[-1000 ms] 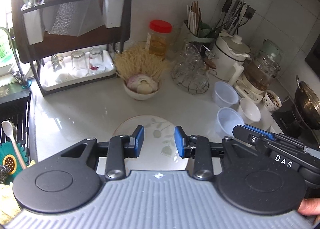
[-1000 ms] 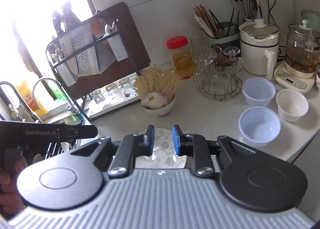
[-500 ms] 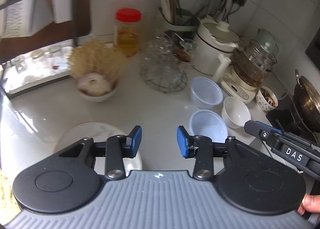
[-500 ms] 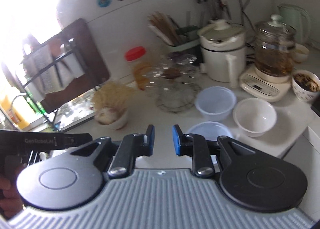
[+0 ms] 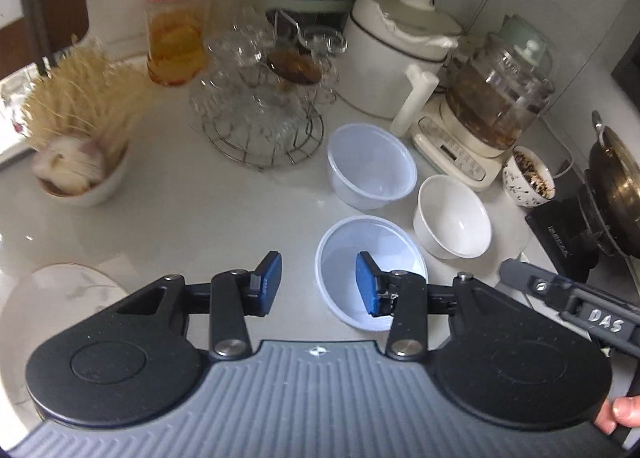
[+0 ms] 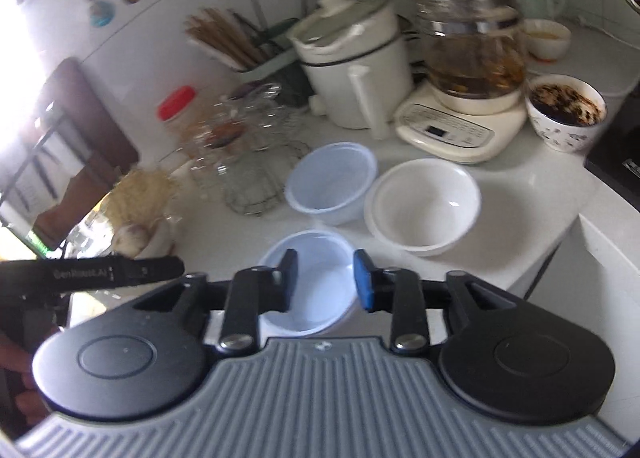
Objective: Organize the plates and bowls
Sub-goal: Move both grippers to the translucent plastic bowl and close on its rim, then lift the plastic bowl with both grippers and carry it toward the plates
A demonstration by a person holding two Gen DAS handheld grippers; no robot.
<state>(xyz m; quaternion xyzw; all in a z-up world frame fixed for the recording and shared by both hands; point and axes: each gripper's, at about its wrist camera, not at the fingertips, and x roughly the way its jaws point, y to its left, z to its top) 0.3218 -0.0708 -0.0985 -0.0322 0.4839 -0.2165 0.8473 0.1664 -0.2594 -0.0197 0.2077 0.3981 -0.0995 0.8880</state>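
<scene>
A: Where are the bowls?
B: 3 sit near the desk's (image 5: 200,209) front right edge: 2 clear plastic bowls (image 5: 370,165) (image 5: 370,258) and a white bowl (image 5: 452,215). The plate (image 5: 60,298) lies toward the front left.
A: And the grippers?
B: Left gripper (image 5: 318,284) and right gripper (image 6: 325,280) both spread, holding nothing, above the nearest plastic bowl.

2 clear plastic bowls (image 5: 370,272) (image 5: 371,166) & a white bowl (image 5: 454,215) sit upright, close together on tabletop. Plate (image 5: 52,298) lies flat far left, prob. w/ faint leaf print.
</scene>
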